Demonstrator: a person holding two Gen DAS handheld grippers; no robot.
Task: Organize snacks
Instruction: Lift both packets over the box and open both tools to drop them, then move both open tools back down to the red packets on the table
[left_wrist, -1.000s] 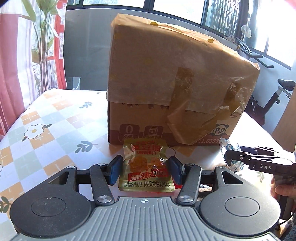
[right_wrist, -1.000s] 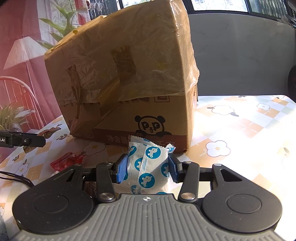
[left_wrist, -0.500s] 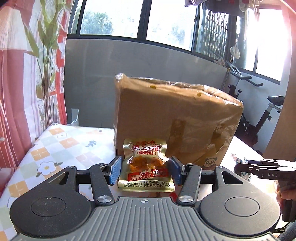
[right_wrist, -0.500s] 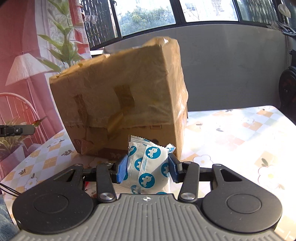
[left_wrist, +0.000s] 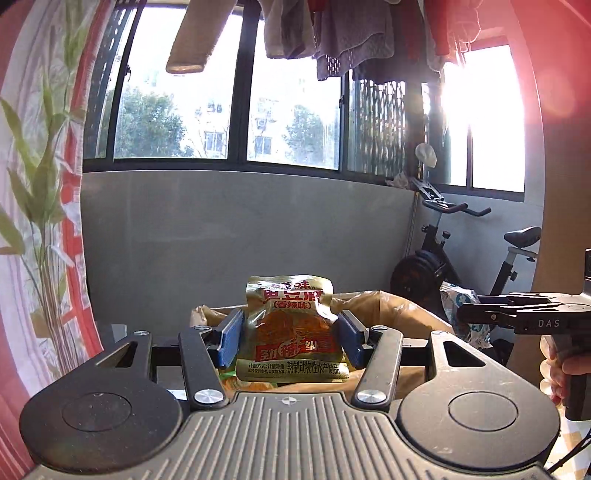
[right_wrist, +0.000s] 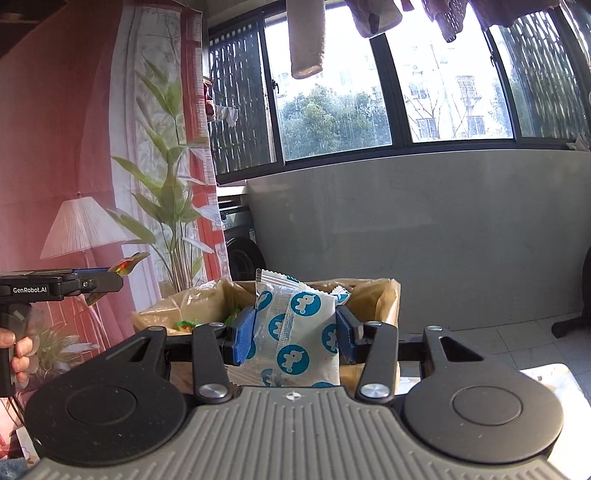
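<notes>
My left gripper (left_wrist: 290, 341) is shut on a gold snack pouch (left_wrist: 291, 328) with red lettering, held upright level with the open top of a cardboard box (left_wrist: 391, 306) lined with brown plastic. My right gripper (right_wrist: 295, 334) is shut on a white snack packet with blue animal dots (right_wrist: 295, 332), held just before the box rim (right_wrist: 373, 291). Green and orange snacks (right_wrist: 188, 325) lie inside the box. The right gripper also shows in the left wrist view (left_wrist: 517, 319), the left gripper in the right wrist view (right_wrist: 74, 282).
A grey low wall and windows stand behind the box. An exercise bike (left_wrist: 465, 251) is at the right, a curtain with plant print (left_wrist: 40, 221) at the left. A lamp (right_wrist: 83, 229) and a plant (right_wrist: 173, 206) stand left of the box.
Both grippers have risen with their snacks from table level in front of the box up to its open top. The box's inside now shows.
</notes>
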